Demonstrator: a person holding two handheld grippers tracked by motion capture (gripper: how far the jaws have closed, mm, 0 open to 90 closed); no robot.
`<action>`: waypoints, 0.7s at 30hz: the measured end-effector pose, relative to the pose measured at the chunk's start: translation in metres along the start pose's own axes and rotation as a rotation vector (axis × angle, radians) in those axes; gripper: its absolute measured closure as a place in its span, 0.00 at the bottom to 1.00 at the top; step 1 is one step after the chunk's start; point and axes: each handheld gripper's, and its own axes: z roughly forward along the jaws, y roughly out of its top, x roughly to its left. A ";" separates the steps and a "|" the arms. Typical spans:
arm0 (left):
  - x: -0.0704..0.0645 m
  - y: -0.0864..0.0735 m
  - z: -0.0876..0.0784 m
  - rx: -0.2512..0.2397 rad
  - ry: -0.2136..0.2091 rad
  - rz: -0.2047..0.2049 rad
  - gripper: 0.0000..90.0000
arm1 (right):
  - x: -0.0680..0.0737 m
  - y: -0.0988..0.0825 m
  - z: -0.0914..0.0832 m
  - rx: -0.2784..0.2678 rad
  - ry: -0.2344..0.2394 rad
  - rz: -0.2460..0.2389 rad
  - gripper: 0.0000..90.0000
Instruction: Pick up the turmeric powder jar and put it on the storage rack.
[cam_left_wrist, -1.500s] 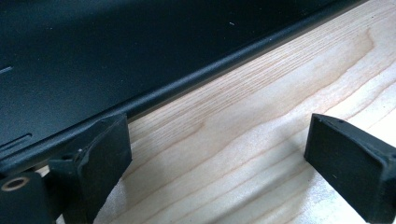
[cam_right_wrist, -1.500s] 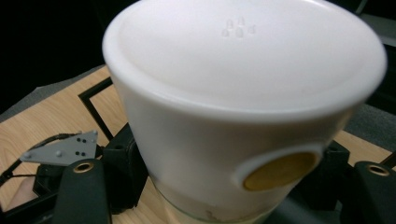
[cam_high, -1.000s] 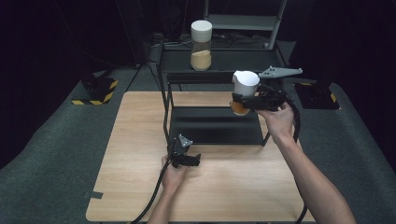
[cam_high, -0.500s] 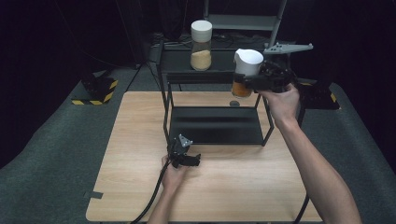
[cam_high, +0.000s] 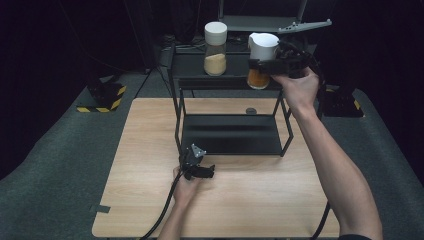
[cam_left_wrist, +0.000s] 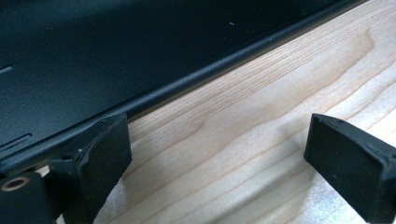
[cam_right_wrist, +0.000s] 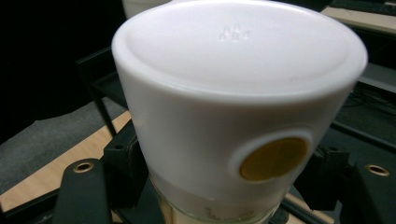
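Observation:
My right gripper (cam_high: 265, 64) is shut on a glass jar (cam_high: 260, 60) with a white lid and orange powder inside, holding it tilted at the level of the top shelf of the black metal rack (cam_high: 230, 134). In the right gripper view the jar's white lid (cam_right_wrist: 238, 79) looms large, with a round orange sticker (cam_right_wrist: 273, 158) on its side. A second jar (cam_high: 215, 48), white-lidded with pale yellow powder, stands on the rack's top shelf to the left. My left gripper (cam_high: 200, 169) rests open on the wooden table (cam_high: 150, 150) by the rack's front edge; its fingers (cam_left_wrist: 93, 163) hold nothing.
The rack's lower shelf (cam_left_wrist: 116, 56) lies just beyond my left gripper's jaws. A small dark disc (cam_high: 251, 110) sits on the table behind the rack. A stand with yellow-black striped base (cam_high: 102, 97) is on the grey floor at the left.
My right gripper has lifted the orange-powder jar from beside the rack's right post up to the top shelf's height. The left gripper has not moved.

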 end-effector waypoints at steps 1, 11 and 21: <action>0.000 0.000 0.000 0.000 -0.001 0.000 0.08 | 0.000 0.002 0.002 0.001 -0.007 0.006 0.33; 0.000 0.000 0.000 -0.002 0.000 -0.001 0.08 | -0.002 0.012 0.027 0.013 -0.102 0.059 0.33; 0.000 0.000 0.000 -0.003 0.000 -0.001 0.08 | 0.003 0.019 0.045 0.027 -0.152 0.059 0.33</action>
